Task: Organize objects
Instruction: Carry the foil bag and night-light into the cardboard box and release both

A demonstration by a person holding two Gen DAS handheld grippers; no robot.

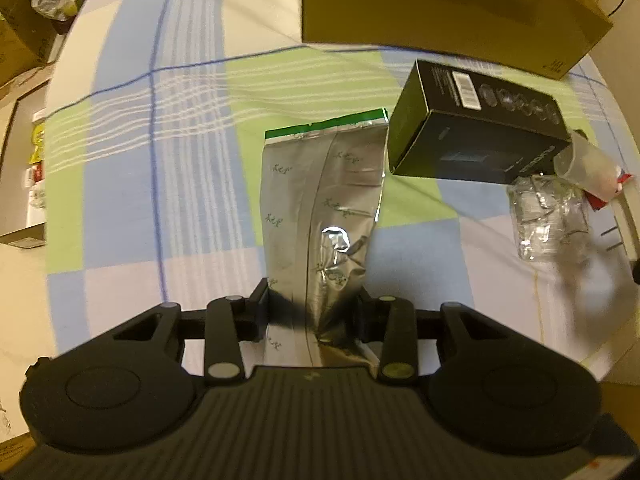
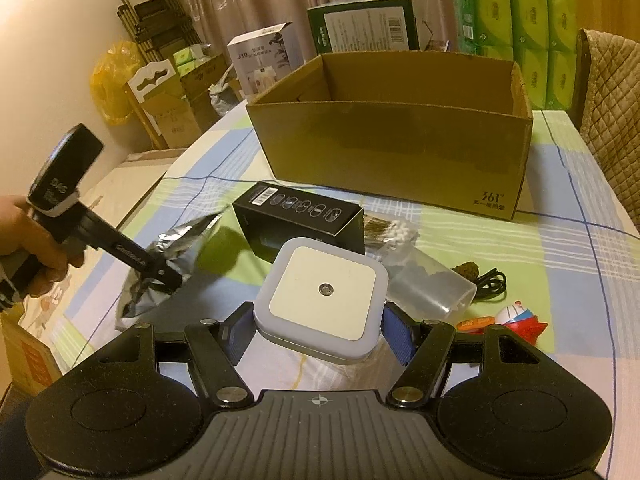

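Note:
My left gripper point(image 1: 314, 304) is shut on a silver foil pouch point(image 1: 324, 208) with a green top edge, held just above the checked tablecloth; it also shows in the right wrist view point(image 2: 160, 276). My right gripper point(image 2: 320, 320) is shut on a white square night light point(image 2: 324, 296), held above the table. A black product box point(image 1: 476, 128) lies just right of the pouch, and shows in the right wrist view point(image 2: 300, 216). An open cardboard box point(image 2: 392, 148) stands at the back of the table.
A clear plastic cup point(image 2: 432, 288), a bag of cotton swabs point(image 2: 388, 232), a black cable point(image 2: 490, 282) and a red-and-white toy point(image 2: 518, 318) lie to the right. Crumpled clear plastic point(image 1: 548, 216) lies by the black box. Boxes and green tissue packs point(image 2: 516, 28) stand behind.

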